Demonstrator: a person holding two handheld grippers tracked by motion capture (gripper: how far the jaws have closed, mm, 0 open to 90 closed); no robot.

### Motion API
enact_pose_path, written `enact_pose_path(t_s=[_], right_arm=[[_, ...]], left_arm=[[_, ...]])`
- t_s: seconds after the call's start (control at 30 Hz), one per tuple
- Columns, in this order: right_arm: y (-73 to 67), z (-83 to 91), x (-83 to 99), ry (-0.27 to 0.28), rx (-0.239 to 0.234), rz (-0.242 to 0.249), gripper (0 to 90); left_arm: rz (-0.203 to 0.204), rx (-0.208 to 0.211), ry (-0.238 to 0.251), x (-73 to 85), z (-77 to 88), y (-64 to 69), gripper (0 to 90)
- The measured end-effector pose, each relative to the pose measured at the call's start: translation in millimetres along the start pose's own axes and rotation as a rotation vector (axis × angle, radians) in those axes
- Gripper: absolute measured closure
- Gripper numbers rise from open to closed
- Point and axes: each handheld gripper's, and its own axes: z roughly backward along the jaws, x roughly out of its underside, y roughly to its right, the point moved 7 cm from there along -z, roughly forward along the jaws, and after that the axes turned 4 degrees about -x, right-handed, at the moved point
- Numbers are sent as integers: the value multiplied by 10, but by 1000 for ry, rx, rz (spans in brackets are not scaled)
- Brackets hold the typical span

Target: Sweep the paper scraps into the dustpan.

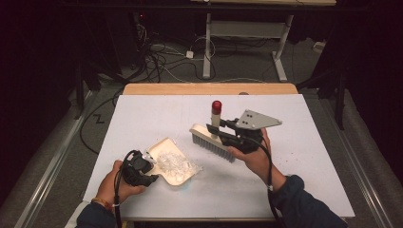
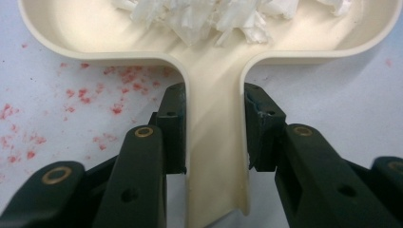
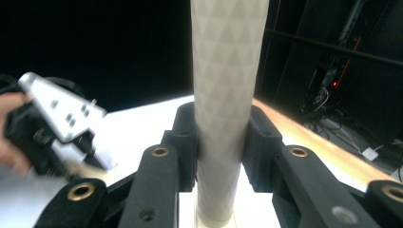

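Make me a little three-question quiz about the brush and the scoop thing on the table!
1. True or false: the left gripper has its jaws on either side of the dustpan handle.
2. What lies in the dustpan? A) clear crumpled scraps B) coins C) water
3. Fill in: the right gripper is shut on the brush by its upright ____.

Key:
1. True. The jaws press against the cream handle.
2. A. The scraps are piled in the pan.
3. Handle. It has a red tip, and the bristles point down at the table.
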Motion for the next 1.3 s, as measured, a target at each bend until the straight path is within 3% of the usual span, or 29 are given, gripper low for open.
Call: enact_pose_path(t_s=[0.2, 0.33, 0.43, 0.57, 0.7, 1.0, 1.13, 1.3], right_arm=[[-64, 374, 227, -68, -30, -27, 707], [-161, 446, 364, -120, -65, -44, 707], [-217, 370, 441, -156, -78, -37, 707], [-243, 232, 480, -160, -89, -43, 707], [-284, 48, 420, -146, -86, -34, 707], [-452, -393, 219, -97, -133, -15, 707], [-507, -398, 153, -90, -140, 4, 707], [-447, -251, 76, -70, -151, 2, 707]], left_arm=[[4, -1, -4, -4, -10, 7, 635], [0, -3, -9, -10, -13, 4, 635], [-3, -7, -13, -15, -9, 7, 635], [-4, -5, -10, -26, -17, 8, 635], [-5, -4, -7, -31, -19, 7, 635], [-11, 4, -1, -19, -11, -2, 635], [-7, 7, 1, -1, -11, -5, 635], [-8, 0, -4, -2, -9, 0, 635]])
